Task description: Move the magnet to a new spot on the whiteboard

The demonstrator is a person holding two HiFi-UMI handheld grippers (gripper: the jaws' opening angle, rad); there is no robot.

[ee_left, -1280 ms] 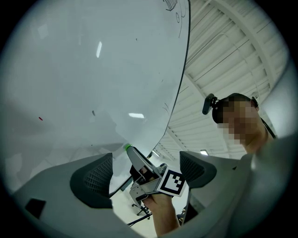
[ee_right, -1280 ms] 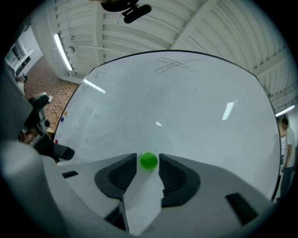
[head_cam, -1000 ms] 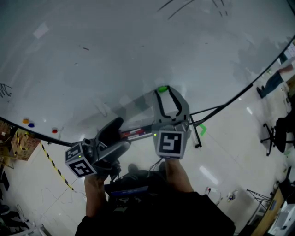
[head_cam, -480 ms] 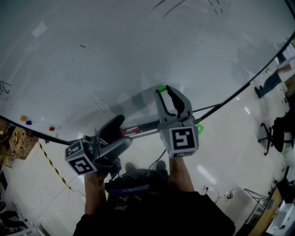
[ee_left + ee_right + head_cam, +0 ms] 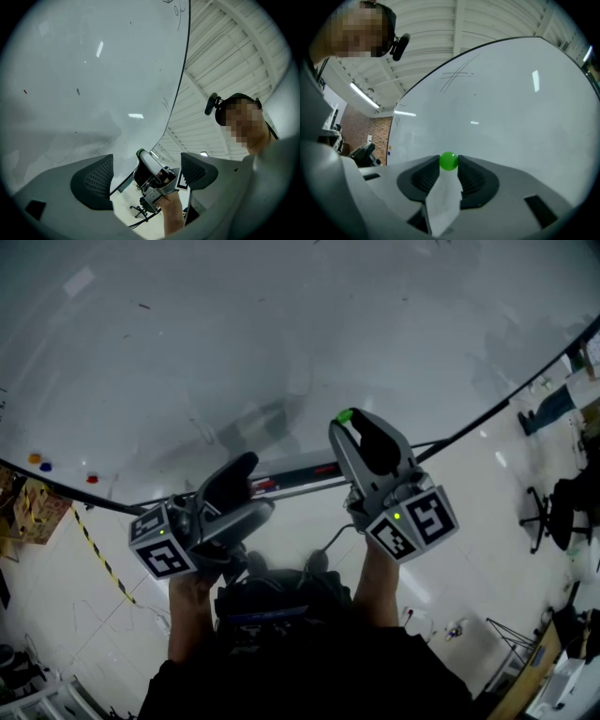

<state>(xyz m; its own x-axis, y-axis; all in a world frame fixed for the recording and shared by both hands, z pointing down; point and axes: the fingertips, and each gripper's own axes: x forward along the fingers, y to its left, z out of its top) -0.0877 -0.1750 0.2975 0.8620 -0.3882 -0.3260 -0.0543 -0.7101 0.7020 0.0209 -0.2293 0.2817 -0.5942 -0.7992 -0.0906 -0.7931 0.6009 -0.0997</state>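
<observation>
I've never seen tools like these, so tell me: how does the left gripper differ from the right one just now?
The right gripper has its jaws closed on a green magnet at their tips; the left gripper has its jaws apart with nothing between them. In the head view the right gripper sits higher, over the whiteboard, and the left gripper lower. Both are hand-held, and each carries a cube with square markers.

Open whiteboard [image 5: 281, 334] face ahead, small magnets [image 5: 36, 458] far left, tray [image 5: 292, 469] beneath
</observation>
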